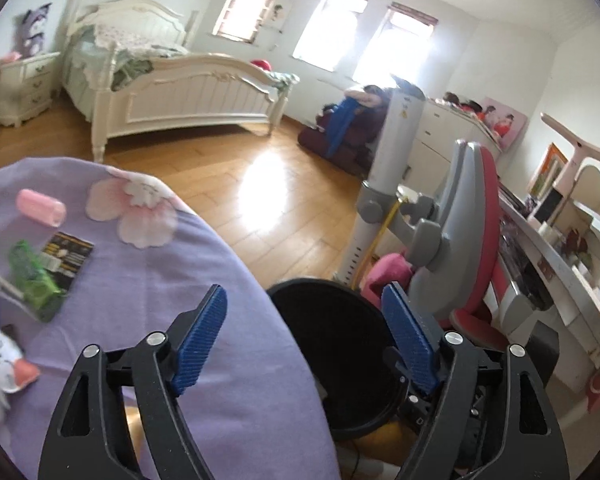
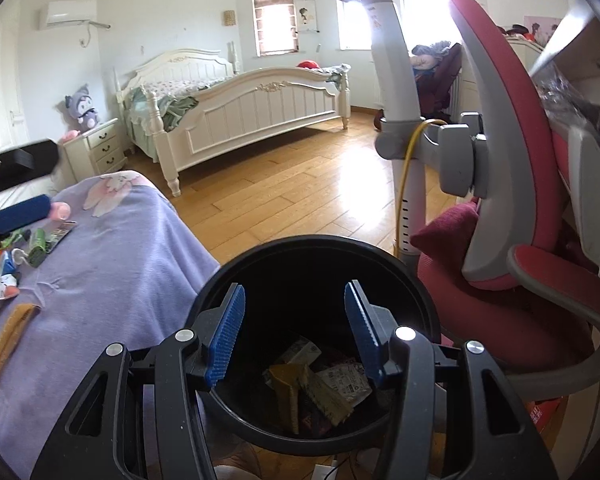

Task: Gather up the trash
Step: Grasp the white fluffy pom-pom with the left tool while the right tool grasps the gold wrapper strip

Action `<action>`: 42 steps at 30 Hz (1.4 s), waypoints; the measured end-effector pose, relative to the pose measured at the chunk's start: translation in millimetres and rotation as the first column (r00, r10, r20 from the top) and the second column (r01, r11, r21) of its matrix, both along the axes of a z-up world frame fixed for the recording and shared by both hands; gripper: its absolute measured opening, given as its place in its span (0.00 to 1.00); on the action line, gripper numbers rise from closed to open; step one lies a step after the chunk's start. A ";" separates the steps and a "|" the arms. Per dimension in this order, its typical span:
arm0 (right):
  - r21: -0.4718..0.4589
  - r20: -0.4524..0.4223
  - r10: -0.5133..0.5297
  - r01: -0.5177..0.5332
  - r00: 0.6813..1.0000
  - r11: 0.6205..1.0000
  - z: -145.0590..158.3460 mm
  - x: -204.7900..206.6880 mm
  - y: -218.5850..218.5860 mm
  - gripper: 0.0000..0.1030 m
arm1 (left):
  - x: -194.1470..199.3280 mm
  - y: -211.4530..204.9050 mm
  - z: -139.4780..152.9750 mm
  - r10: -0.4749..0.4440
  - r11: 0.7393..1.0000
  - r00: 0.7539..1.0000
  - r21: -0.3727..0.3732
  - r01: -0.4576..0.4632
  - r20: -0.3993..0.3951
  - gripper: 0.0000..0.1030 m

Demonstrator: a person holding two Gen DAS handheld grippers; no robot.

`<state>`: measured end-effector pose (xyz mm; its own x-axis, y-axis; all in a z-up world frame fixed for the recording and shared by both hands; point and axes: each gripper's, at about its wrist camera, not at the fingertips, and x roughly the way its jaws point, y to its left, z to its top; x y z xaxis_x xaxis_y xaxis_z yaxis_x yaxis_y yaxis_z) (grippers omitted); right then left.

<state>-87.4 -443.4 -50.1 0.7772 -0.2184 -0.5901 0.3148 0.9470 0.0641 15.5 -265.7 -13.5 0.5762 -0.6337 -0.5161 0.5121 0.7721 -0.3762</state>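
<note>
A black round bin (image 2: pixel 424 312) stands on the floor beside the purple-covered table (image 2: pixel 112 264); several wrappers (image 2: pixel 324 384) lie in its bottom. My right gripper (image 2: pixel 294 328) is open and empty, right above the bin's mouth. My left gripper (image 1: pixel 304 340) is open and empty, over the table's right edge (image 1: pixel 228 280), with the bin (image 1: pixel 332 360) below to its right. On the table lie a green wrapper (image 1: pixel 34 278), a black and yellow packet (image 1: pixel 66 256), a pink roll (image 1: pixel 42 206) and an orange strip (image 2: pixel 10 336). The left gripper's blue finger (image 2: pixel 20 214) shows in the right wrist view.
A red and grey chair (image 2: pixel 512 280) stands right beside the bin. A white lamp pole (image 2: pixel 400 120) with a yellow cable rises behind it. A cluttered desk (image 1: pixel 560 264) lies right. A white bed (image 2: pixel 240 104) and wooden floor (image 2: pixel 300 184) lie beyond.
</note>
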 end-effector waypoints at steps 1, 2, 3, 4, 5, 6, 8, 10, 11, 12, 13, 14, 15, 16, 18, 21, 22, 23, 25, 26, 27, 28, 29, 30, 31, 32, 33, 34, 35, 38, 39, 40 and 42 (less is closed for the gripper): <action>-0.006 0.003 0.013 -0.013 1.000 1.000 2.8 1.8 4.3 0.51 | -3.1 12.0 5.7 0.037 0.999 0.999 -0.004 -0.037 0.019 0.82; -0.012 0.007 0.028 -0.028 1.000 1.000 5.8 3.6 8.6 0.51 | -7.3 25.9 11.8 0.076 0.997 0.996 -0.004 -0.076 0.040 0.83; -0.017 0.010 0.042 -0.041 0.999 0.999 8.5 4.6 14.3 0.51 | -11.9 38.7 16.6 0.116 0.993 0.992 0.002 -0.116 0.059 0.87; -0.022 0.014 0.060 -0.060 0.998 0.998 11.6 6.1 19.6 0.51 | -16.0 50.8 20.7 0.157 0.987 0.985 0.008 -0.158 0.076 0.91; -0.025 0.016 0.083 -0.083 0.996 0.996 14.5 7.7 24.8 0.51 | -21.5 65.7 24.6 0.213 0.976 0.973 0.018 -0.215 0.093 0.91; -0.025 0.016 0.110 -0.110 0.994 0.994 17.7 9.6 30.5 0.51 | -26.9 79.1 26.6 0.262 0.964 0.960 0.025 -0.266 0.103 0.92; -0.023 0.013 0.170 -0.170 0.985 0.985 23.9 13.9 43.1 0.51 | -36.7 109.3 26.9 0.358 0.931 0.928 0.031 -0.363 0.105 0.95; -0.006 0.011 0.243 -0.243 0.970 0.970 30.5 18.1 57.5 0.51 | -39.1 138.8 22.4 0.442 0.893 0.894 0.055 -0.446 0.072 0.95; 0.014 0.005 0.284 -0.284 0.959 0.959 32.7 21.2 64.1 0.51 | -37.7 149.7 18.9 0.468 0.880 0.882 0.068 -0.470 0.049 0.95; 0.035 -0.002 0.317 -0.317 0.948 0.948 35.6 24.0 72.5 0.51 | -35.8 162.0 14.1 0.490 0.868 0.872 0.084 -0.490 0.025 0.95; 0.064 -0.011 0.357 -0.355 0.934 0.933 37.1 27.4 80.7 0.51 | -32.4 172.6 8.8 0.515 0.853 0.857 0.101 -0.513 0.002 0.95; 0.089 -0.017 0.389 -0.386 0.921 0.918 38.4 30.1 88.4 0.51 | -30.4 181.9 3.8 0.533 0.841 0.846 0.114 -0.528 -0.011 0.95; 0.113 -0.024 0.418 -0.413 0.908 0.904 39.7 32.6 96.5 0.51 | -26.8 189.3 -0.4 0.547 0.832 0.836 0.129 -0.540 -0.026 0.95; 0.137 -0.034 0.446 -0.438 0.894 0.889 40.1 35.7 105.1 0.51 | -23.1 195.4 -5.3 0.560 0.823 0.827 0.145 -0.549 -0.045 0.95; 0.166 -0.059 0.486 -0.472 0.872 0.866 39.1 39.9 122.3 0.51 | -15.4 203.7 -14.1 0.567 0.819 0.820 0.164 -0.550 -0.077 0.95; 0.213 -0.091 0.540 -0.513 0.837 0.831 34.8 43.8 141.6 0.51 | -6.8 210.0 -28.0 0.562 0.821 0.820 0.188 -0.538 -0.109 0.95; 0.230 -0.102 0.556 -0.524 0.825 0.820 33.0 45.0 148.2 0.51 | -3.4 210.7 -32.2 0.556 0.826 0.822 0.194 -0.530 -0.121 0.95; 0.242 -0.110 0.568 -0.532 0.816 0.811 31.5 45.8 152.8 0.51 | 0.1 211.2 -34.0 0.550 0.830 0.825 0.198 -0.522 -0.131 0.95; 0.261 -0.130 0.592 -0.548 0.796 0.794 27.8 47.9 163.3 0.51 | 2.4 208.3 -37.9 0.538 0.837 0.833 0.204 -0.508 -0.132 0.95; 0.264 -0.139 0.600 -0.554 0.788 0.789 25.4 49.4 167.9 0.51 | 5.0 207.4 -39.6 0.534 0.838 0.835 0.213 -0.503 -0.132 0.95; 0.266 -0.151 0.606 -0.558 0.781 0.786 23.2 50.3 172.6 0.51 | 7.4 207.2 -41.8 0.530 0.840 0.836 0.219 -0.497 -0.138 0.95; 0.274 -0.161 0.613 -0.561 0.774 0.781 20.9 51.6 176.1 0.51 | 8.6 207.0 -44.7 0.528 0.842 0.836 0.221 -0.493 -0.146 0.95; 0.284 -0.170 0.618 -0.563 0.767 0.776 19.1 53.1 179.1 0.51 | 10.3 207.3 -47.1 0.526 0.844 0.835 0.219 -0.490 -0.159 0.95; 0.296 -0.178 0.622 -0.562 0.762 0.773 16.7 54.4 182.3 0.51 | 11.8 208.2 -49.0 0.525 0.846 0.835 0.215 -0.488 -0.167 0.95; 0.305 -0.185 0.625 -0.561 0.758 0.770 14.5 55.4 185.1 0.51 | 13.4 208.7 -50.6 0.525 0.845 0.835 0.216 -0.489 -0.167 0.95; 0.305 -0.194 0.629 -0.563 0.753 0.768 12.5 56.0 189.1 0.51 | 14.5 208.6 -51.8 0.522 0.846 0.837 0.220 -0.485 -0.165 0.95; 0.299 -0.199 0.632 -0.568 0.749 0.767 11.0 56.3 192.5 0.51 | 16.2 208.3 -53.2 0.519 0.848 0.838 0.224 -0.481 -0.167 0.95; 0.288 -0.206 0.636 -0.576 0.743 0.765 9.8 56.4 196.8 0.51 | 16.8 208.6 -54.2 0.517 0.850 0.839 0.223 -0.477 -0.172 0.95; 0.278 -0.212 0.640 -0.583 0.738 0.764 8.8 56.2 201.3 0.51 | 17.6 208.4 -54.9 0.513 0.852 0.840 0.221 -0.474 -0.176 0.95; 0.229 -0.242 0.647 -0.605 0.723 0.762 5.3 57.1 214.2 0.50 | 19.4 207.7 -55.3 0.506 0.856 0.845 0.219 -0.468 -0.172 0.95; 0.207 -0.252 0.648 -0.614 0.719 0.762 4.3 56.4 217.6 0.50 | 19.7 207.2 -55.8 0.501 0.859 0.848 0.218 -0.463 -0.173 0.92; 0.178 -0.257 0.648 -0.624 0.717 0.761 4.0 55.0 221.4 0.46 | 20.3 206.1 -56.3 0.492 0.864 0.852 0.217 -0.454 -0.178 0.88; 0.141 -0.269 0.649 -0.637 0.712 0.758 3.6 54.0 225.6 0.38 | 21.4 204.4 -57.2 0.482 0.870 0.857 0.218 -0.442 -0.185 0.85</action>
